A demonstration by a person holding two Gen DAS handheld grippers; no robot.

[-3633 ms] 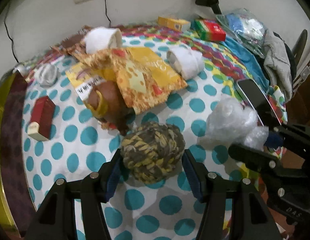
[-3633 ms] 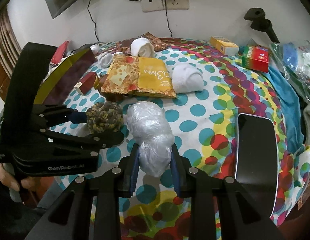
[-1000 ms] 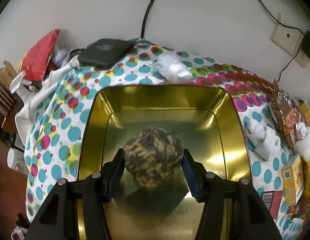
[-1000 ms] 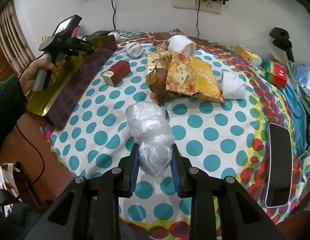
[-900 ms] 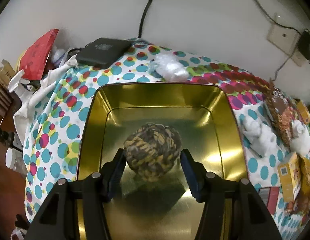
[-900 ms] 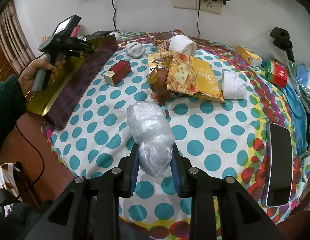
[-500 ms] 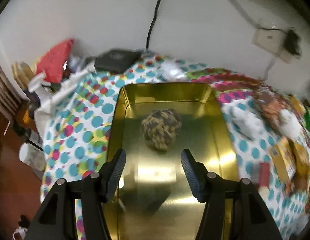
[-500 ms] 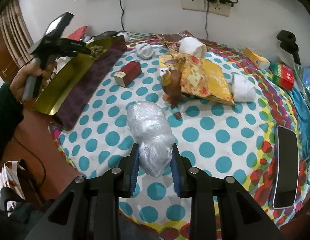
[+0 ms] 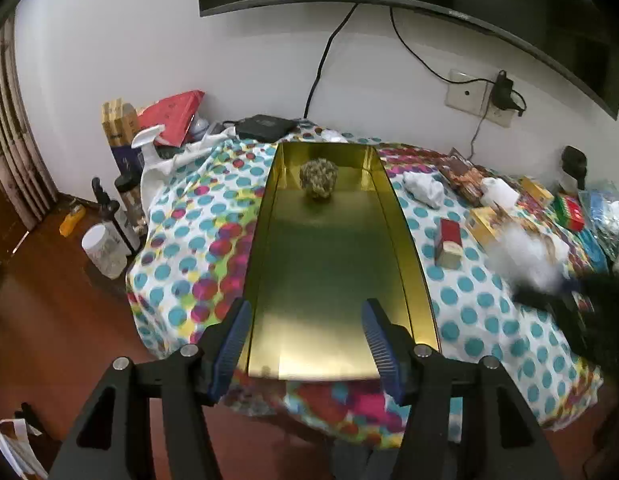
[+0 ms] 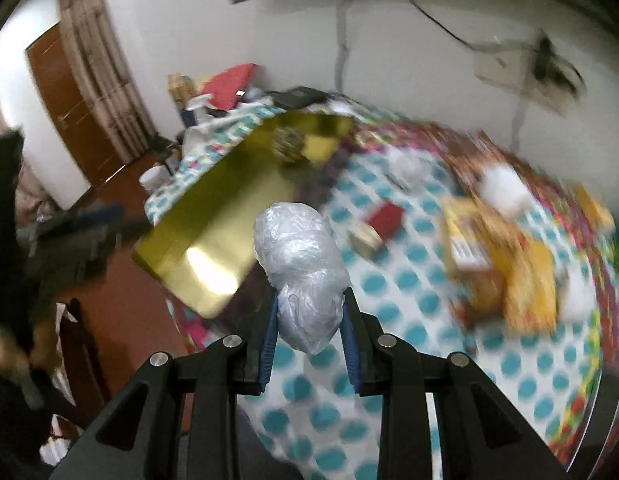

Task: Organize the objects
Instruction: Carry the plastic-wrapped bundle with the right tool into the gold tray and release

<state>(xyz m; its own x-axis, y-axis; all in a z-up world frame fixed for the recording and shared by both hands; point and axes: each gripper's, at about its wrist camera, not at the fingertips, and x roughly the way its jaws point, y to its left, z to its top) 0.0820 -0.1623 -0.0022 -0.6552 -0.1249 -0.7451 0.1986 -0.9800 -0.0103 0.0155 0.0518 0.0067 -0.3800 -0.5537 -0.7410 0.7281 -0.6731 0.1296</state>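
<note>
**Rope ball in the tin, bag up next**

Left tool (image 9: 305,344) gapes wide with nothing between its ribbed blue pads, its jaws having just been opening. The knotted, woven rope ball (image 9: 318,179) sits at the far end of the shiny gold metal tray (image 9: 329,280) on the polka-dot tabletop (image 9: 489,312). Right tool (image 10: 309,340) is clamped on a crinkly clear plastic bag wad (image 10: 299,256). No readable labels.

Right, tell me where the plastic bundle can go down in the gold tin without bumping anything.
The gold tin is bare along most of its floor, from its near rim up to the rope ball by the far wall. The cloth right of the tin is crowded: red box, snack packets, rolled white cloths.
</note>
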